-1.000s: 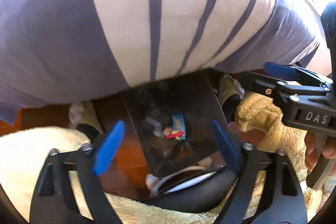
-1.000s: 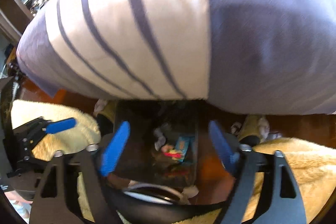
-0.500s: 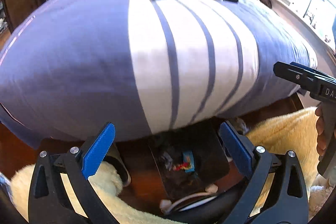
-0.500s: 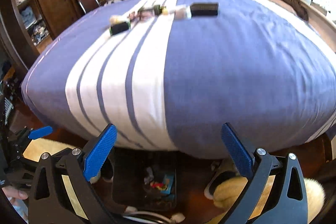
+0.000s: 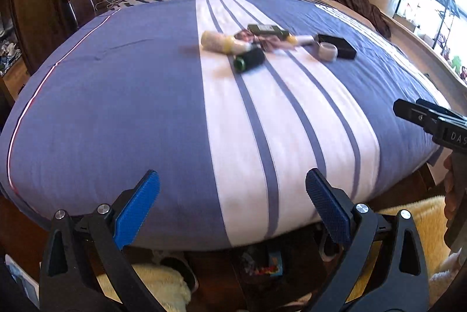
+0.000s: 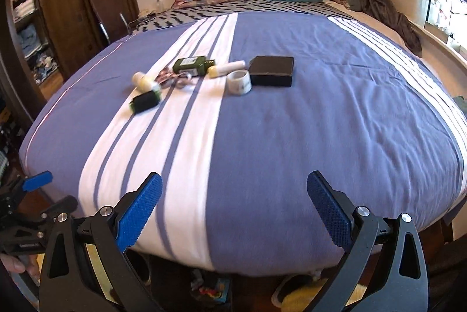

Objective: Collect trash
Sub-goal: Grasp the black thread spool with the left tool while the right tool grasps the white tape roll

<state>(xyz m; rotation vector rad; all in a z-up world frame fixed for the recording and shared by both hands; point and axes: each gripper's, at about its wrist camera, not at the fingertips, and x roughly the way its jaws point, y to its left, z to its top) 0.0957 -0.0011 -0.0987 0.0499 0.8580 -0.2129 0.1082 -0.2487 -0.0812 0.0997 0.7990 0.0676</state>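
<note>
White letters "DAS" show on the black plastic body of the right tongs (image 5: 451, 133); no other text is legible.

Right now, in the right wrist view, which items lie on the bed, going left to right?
Black cylinder with a green end → dark green bottle → white tube with a yellow cap → roll of tape → black box. The pale bottle and crumpled wrapper overlap the first two, so I leave them out.
</note>
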